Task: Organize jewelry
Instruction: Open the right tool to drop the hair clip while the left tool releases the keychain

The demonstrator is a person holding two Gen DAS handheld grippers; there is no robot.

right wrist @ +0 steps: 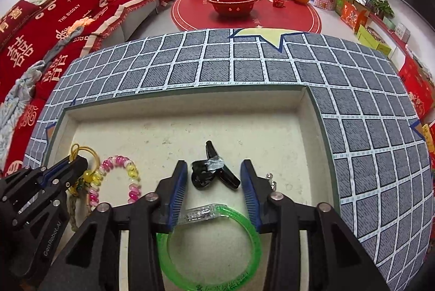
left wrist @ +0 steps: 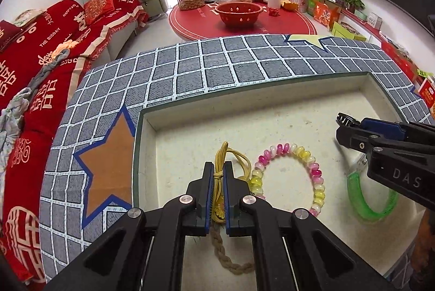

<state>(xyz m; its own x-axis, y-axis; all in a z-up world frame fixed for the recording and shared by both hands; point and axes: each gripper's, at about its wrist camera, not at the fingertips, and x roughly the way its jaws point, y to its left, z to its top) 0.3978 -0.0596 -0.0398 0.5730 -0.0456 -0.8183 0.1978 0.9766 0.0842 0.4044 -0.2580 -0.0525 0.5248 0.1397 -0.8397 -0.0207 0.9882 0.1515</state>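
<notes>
Your left tongs [left wrist: 218, 174] are pressed together on the yellow cord bracelet [left wrist: 218, 168], pinching it at its knotted stem; its loops fan out past the tips and a braided tan tail [left wrist: 223, 254] trails back beneath the tongs onto the floor of the tray. All of this sits in the shallow cream tray [left wrist: 272, 90] that rests on the counter [left wrist: 190, 68], which is covered with a grey checked cloth with star patches. The cord bracelet is near the tray's left wall.

Just beside it, toward the tray's middle, lies the pink and yellow bead bracelet [left wrist: 315, 171], flat on the tray floor and touching the cord loops on its left side.

Your right tongs [right wrist: 214, 177] are spread, and nothing is caught between the pads. Beneath them, toward the tray's near edge, lies the green bangle [right wrist: 252, 239]; its clear clasp [right wrist: 198, 213] sits just inside the left finger, but I cannot tell whether that pad touches it. Ahead of the tips, in the tray's right half, lies a black hair clip [right wrist: 212, 171] with a strip of grey tape on it. A small silver piece [right wrist: 272, 182] lies by the outer side of the right finger, close to the tray's right wall.
</notes>
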